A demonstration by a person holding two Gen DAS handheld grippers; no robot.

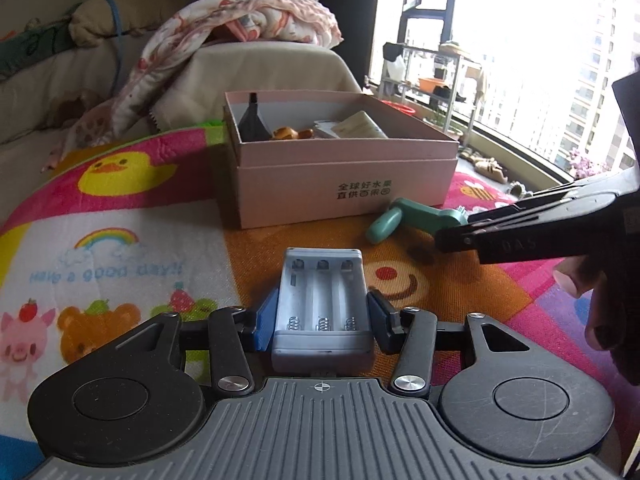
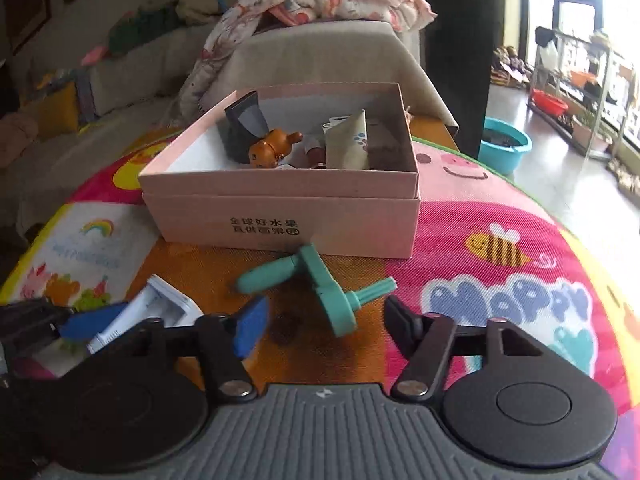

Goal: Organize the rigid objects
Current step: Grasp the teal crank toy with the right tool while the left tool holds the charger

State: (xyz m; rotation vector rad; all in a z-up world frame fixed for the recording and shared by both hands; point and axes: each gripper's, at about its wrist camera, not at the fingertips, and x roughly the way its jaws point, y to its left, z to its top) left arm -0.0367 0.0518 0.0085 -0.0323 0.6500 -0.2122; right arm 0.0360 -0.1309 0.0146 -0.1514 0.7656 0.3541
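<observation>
My left gripper (image 1: 320, 320) is shut on a grey three-slot battery holder (image 1: 322, 300), which it holds by its long sides just above the play mat. From the right wrist view the same holder (image 2: 160, 304) shows at lower left. A teal crank handle (image 2: 320, 276) lies on the mat in front of the pink cardboard box (image 2: 280, 216). My right gripper (image 2: 326, 324) stands open around the crank's round base, its pads clear of it. In the left wrist view the right gripper (image 1: 444, 240) reaches in from the right to the crank (image 1: 404, 216).
The pink box (image 1: 344, 184) holds a dark funnel-shaped piece (image 1: 252, 120), an orange toy figure (image 2: 272, 146) and paper packets. A sofa with a flowered blanket (image 1: 224, 32) stands behind it. A blue basin (image 2: 506, 144) and a shelf rack (image 2: 580, 80) stand by the window.
</observation>
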